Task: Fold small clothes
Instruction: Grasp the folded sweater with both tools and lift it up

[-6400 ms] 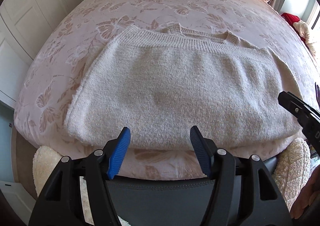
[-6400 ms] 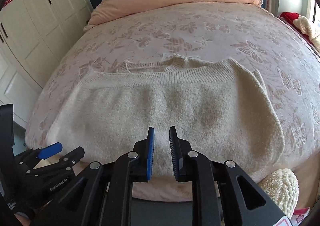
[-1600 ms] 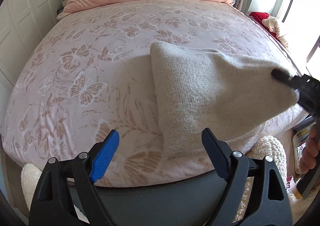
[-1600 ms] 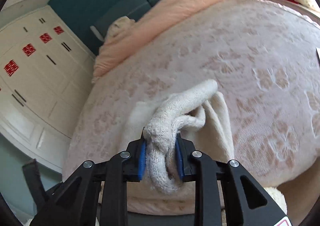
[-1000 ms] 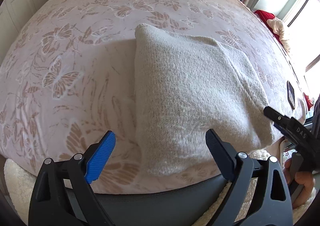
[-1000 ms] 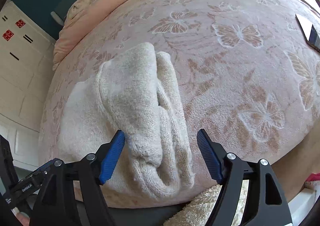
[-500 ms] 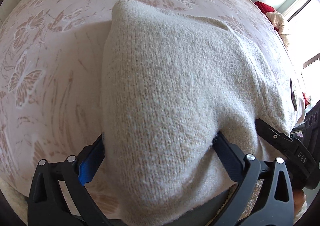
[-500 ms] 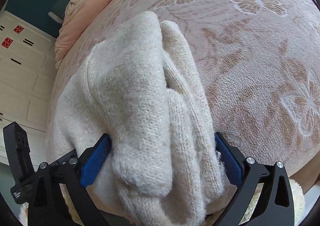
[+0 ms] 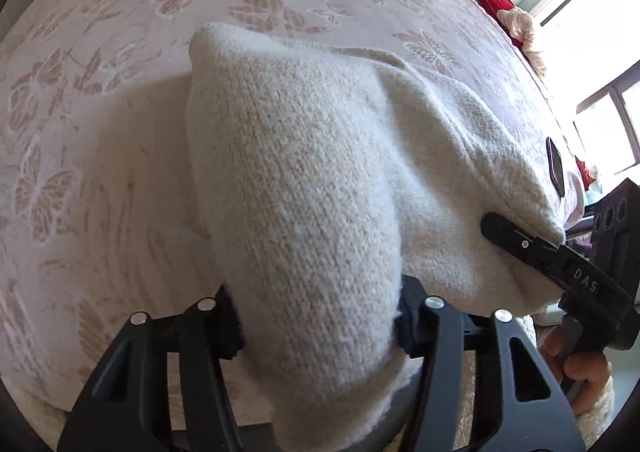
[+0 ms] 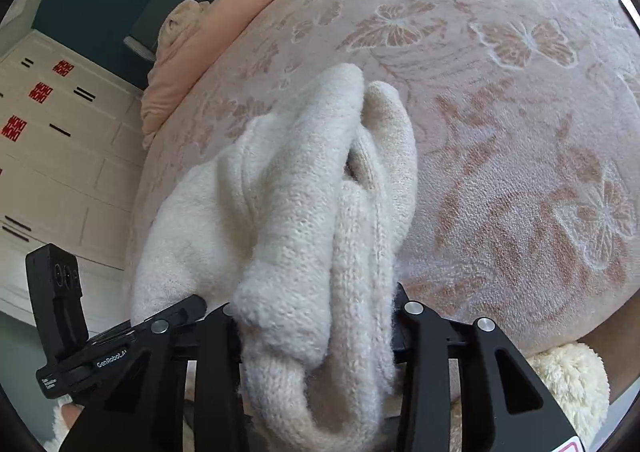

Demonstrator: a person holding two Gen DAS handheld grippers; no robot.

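— At the near edge of the bed (image 9: 100,100), where did the grippers sit?

— Both tilted steeply down. The left gripper (image 9: 318,326) and right gripper (image 10: 316,326) were each closing on the folded cream sweater (image 9: 304,180), its thick knit bunched between their pads.

Bright window glare, fisheye-warped edges.

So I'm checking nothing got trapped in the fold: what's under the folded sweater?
Around the sweater only the butterfly bedspread shows, so it lies on that. Anything directly beneath or between its layers is covered by the knit.
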